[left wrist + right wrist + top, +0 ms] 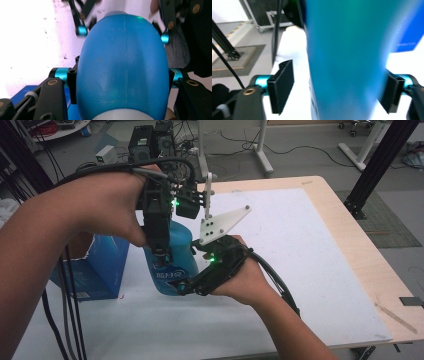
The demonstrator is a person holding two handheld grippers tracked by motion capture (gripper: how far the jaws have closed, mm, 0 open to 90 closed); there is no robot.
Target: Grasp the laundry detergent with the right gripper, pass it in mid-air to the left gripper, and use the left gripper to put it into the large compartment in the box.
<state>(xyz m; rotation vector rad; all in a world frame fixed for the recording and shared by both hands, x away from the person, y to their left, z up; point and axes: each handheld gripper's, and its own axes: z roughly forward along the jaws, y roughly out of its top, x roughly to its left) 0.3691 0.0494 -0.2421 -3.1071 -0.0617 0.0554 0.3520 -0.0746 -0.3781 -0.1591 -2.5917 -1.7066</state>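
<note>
Blue bottle (122,72) clamped upright by left gripper (122,77); right gripper (337,92) straddles its base, pads apart, regrasp pending.

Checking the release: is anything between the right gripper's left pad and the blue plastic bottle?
Nothing: in the right gripper view a bare gap of white table separates that pad from the blue plastic bottle.

A lab or workshop: the pale wooden counter (345,240) stands on a grey floor (310,162) strewn with cables (295,147), beside black metal framing (380,165), white stand legs (262,150) and stacked electronics boxes (150,142).
</note>
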